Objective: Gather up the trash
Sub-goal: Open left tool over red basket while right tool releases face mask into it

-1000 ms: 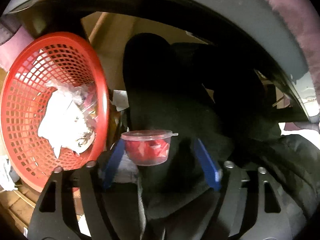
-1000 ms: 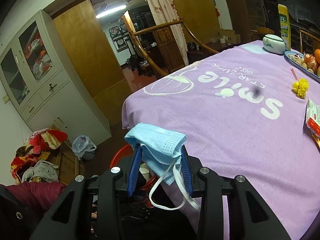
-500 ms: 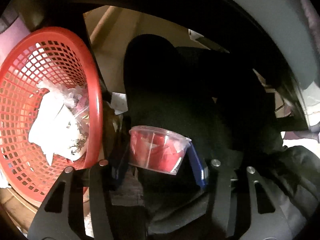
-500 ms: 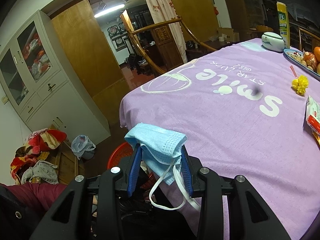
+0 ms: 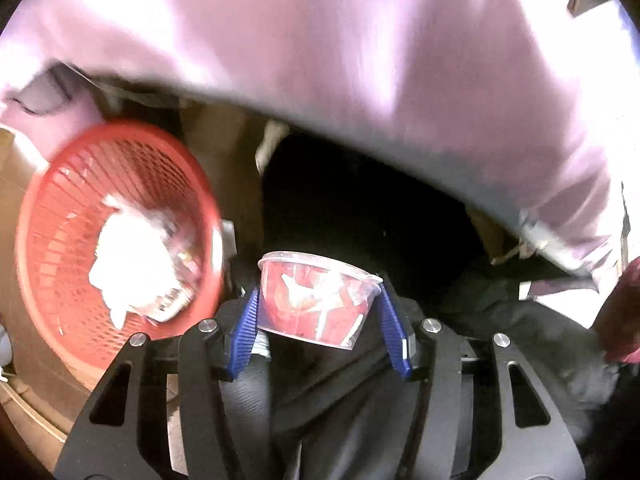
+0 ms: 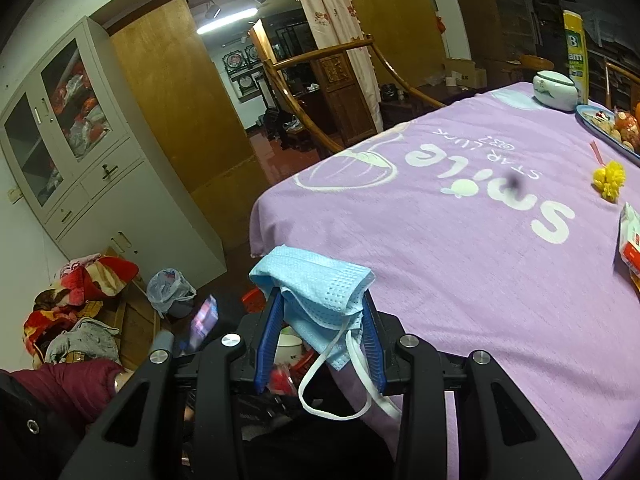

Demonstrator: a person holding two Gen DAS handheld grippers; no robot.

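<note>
My left gripper (image 5: 320, 312) is shut on a clear plastic cup (image 5: 316, 300) with red scraps inside, held below the table edge. A red mesh basket (image 5: 52, 216) with white crumpled paper (image 5: 132, 264) lies to its left on the floor. My right gripper (image 6: 322, 328) is shut on a blue face mask (image 6: 316, 284), its white ear loops hanging down, held at the near corner of the purple tablecloth (image 6: 460, 260). A bit of the red basket (image 6: 252, 298) shows below the mask.
The purple cloth (image 5: 320, 60) hangs over the left view. On the table: a yellow flower (image 6: 610, 178), a packet (image 6: 630, 236), a plate of food (image 6: 608, 128), a white jar (image 6: 554, 90). A white cabinet (image 6: 80, 152), clothes pile (image 6: 76, 296) and plastic bag (image 6: 170, 288) stand left.
My left gripper closed on the plastic cup and has lifted back, so the tablecloth now fills the top of its view. The right gripper with the mask has barely moved.
</note>
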